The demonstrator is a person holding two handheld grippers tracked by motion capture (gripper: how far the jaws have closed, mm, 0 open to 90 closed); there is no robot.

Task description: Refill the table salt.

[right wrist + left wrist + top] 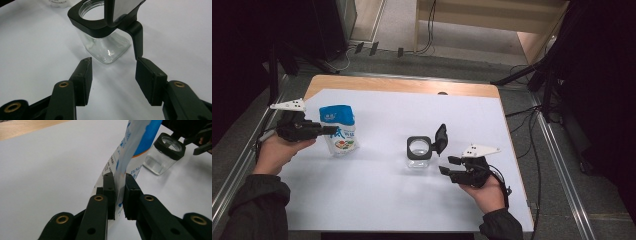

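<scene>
A blue and white pouch (338, 130) stands upright on the white sheet (382, 200) at the left. My left gripper (331, 130) comes at it level from the left. In the left gripper view my left gripper (120, 195) is shut on the pouch (140, 135), both pads pinching its flat side seam. A clear square jar (418, 154) with a black collar stands mid-table, its hinged black lid (441, 138) flipped up. My right gripper (447, 165) is open just right of the jar. In the right gripper view the jar (105, 47) stands ahead of my right gripper (113, 77), apart from its pads.
The sheet covers a wooden table (402, 85) with metal rails (557, 165) along both sides. Black stand legs (522, 75) and cables (532, 150) lie on the floor beyond and to the right. Bare sheet stretches between the pouch and the jar.
</scene>
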